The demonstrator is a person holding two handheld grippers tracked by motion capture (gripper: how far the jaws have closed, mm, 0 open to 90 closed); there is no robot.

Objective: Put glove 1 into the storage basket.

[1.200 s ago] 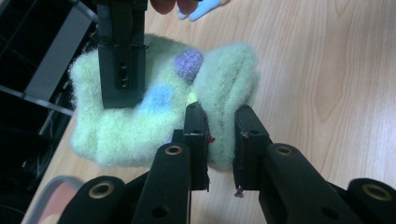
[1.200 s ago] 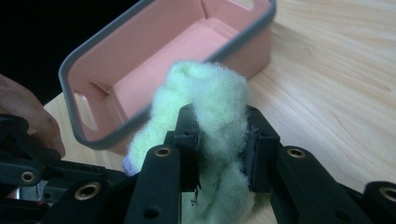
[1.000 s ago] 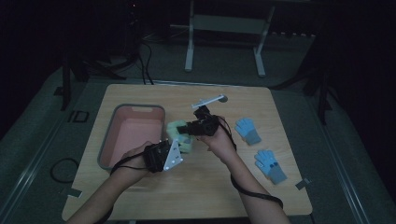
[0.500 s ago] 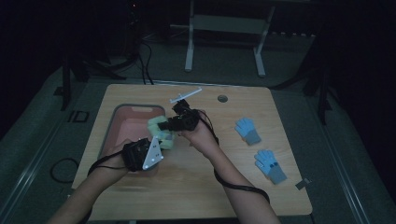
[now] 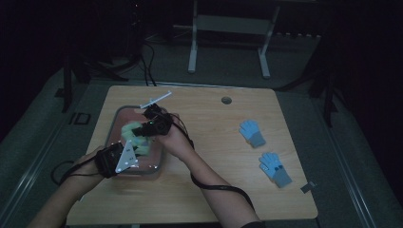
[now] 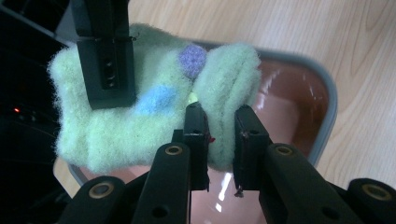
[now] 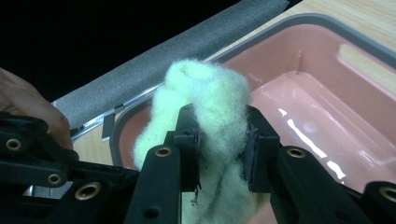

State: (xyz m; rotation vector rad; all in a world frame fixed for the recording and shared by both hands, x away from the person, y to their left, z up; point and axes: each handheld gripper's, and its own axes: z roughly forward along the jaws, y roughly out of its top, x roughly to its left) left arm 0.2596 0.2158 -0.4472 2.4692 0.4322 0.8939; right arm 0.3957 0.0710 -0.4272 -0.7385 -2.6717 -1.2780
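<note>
The left gripper (image 6: 219,123) is clamped on a fold of the fuzzy green sock (image 6: 154,116). The right gripper (image 7: 219,135) pinches the sock too, holding it above the pink tub (image 7: 327,84) at the table's (image 5: 214,142) left.

A fuzzy sock (image 5: 135,137) is hanging over the tub (image 5: 159,168), which is sitting at the left of the table (image 5: 209,190). The left gripper (image 5: 130,154) is standing at the sock's near side, the right gripper (image 5: 145,128) at its far side. Two gloves (image 5: 252,132) (image 5: 274,168) are lying well apart to the right, one behind the other.
</note>
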